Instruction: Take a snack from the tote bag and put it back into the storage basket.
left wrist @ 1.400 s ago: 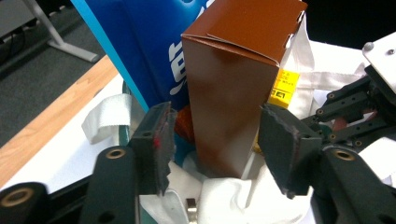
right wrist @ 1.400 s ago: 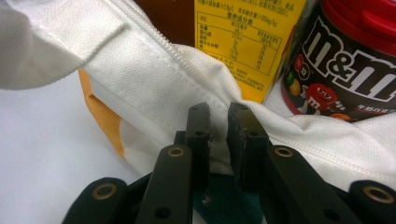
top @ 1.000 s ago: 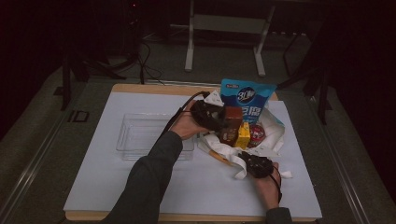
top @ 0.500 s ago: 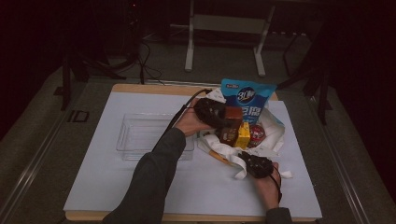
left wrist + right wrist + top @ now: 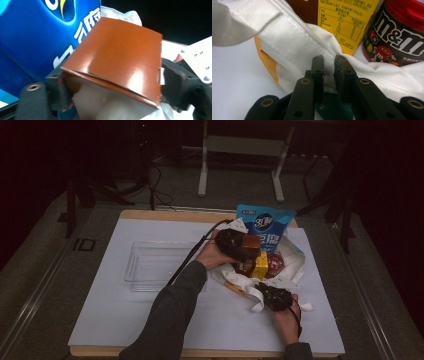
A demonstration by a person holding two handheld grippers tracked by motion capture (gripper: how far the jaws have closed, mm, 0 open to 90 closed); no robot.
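I am unpacking snacks from a white cloth bag (image 5: 287,277) that lies on the bench (image 5: 150,320).

My left hand-held gripper (image 5: 250,251) has a brown box (image 5: 120,57) between its jaws. In the left gripper view the box sits wide between the two black jaws, which stand far apart because the box is wide. The jaws have just been moving a little, first wider and then closing in again, with the box between them. They look pressed on its sides, so I take it as held. The box is right at the bag's mouth, just in front of the big blue pouch (image 5: 264,226).

My right hand-held gripper (image 5: 329,65) has its jaws close together, pinching the white edge of the bag near the zipper. I think it holds the bag down so the bag does not come along when the box is pulled out.

Inside the bag a yellow carton (image 5: 348,20) and a candy tub (image 5: 398,37) with a red lid stand side by side, touching or almost touching.

A clear tray (image 5: 160,265) waits on the bench to the left of the bag. I guess the box goes there next. I must lift it slowly so it does not slip or tip the others.
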